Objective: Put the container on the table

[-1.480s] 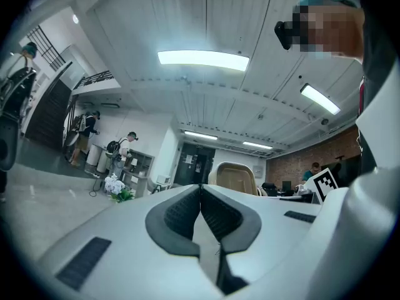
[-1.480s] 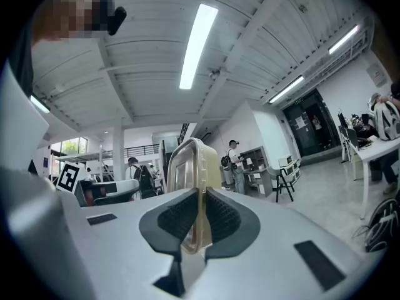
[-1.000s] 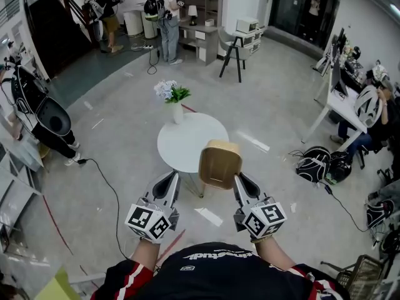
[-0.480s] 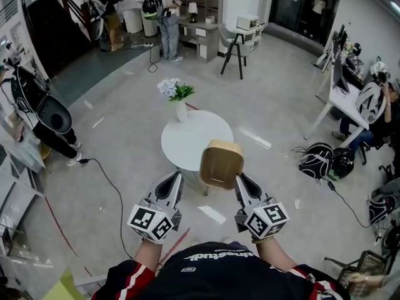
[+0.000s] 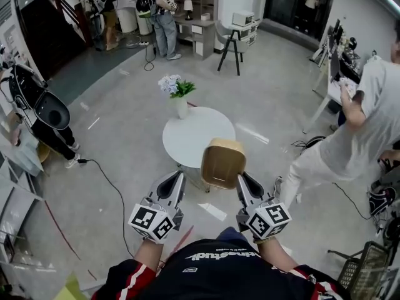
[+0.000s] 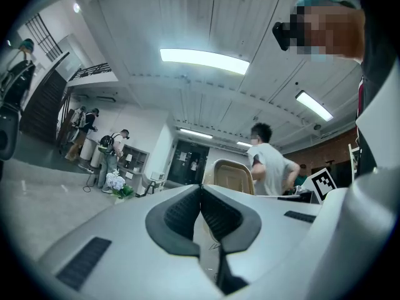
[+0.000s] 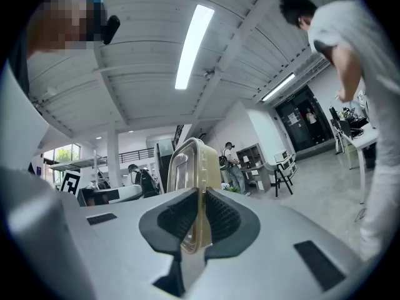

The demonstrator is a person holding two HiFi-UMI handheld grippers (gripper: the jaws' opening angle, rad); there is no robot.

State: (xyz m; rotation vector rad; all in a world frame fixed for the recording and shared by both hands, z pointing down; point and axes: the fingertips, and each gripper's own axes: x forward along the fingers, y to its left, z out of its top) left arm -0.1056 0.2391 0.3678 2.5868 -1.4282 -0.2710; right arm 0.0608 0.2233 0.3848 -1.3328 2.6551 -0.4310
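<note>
The container point(image 5: 221, 163) is pinched at its rim by the right gripper point(image 5: 243, 182), near the table point(image 5: 187, 136), to be set down. The left gripper point(image 5: 176, 180) is closed and empty.

Standing upright at the far left edge of the table point(image 5: 187, 142): a white vase point(image 5: 181, 108) holding pale flowers and green leaves. Bending forward at the right side of the room: a person in a white shirt point(image 5: 359, 117) and light trousers. Trailing in a loose curve across the grey floor point(image 5: 125, 136) on the left: a black cable point(image 5: 117, 202). Standing near the far wall: a dark stool point(image 5: 231, 45), a shelf unit point(image 5: 195, 8) and a person with a backpack point(image 5: 161, 14). Sitting at the near right corner: a wire basket point(image 5: 362, 270).
</note>
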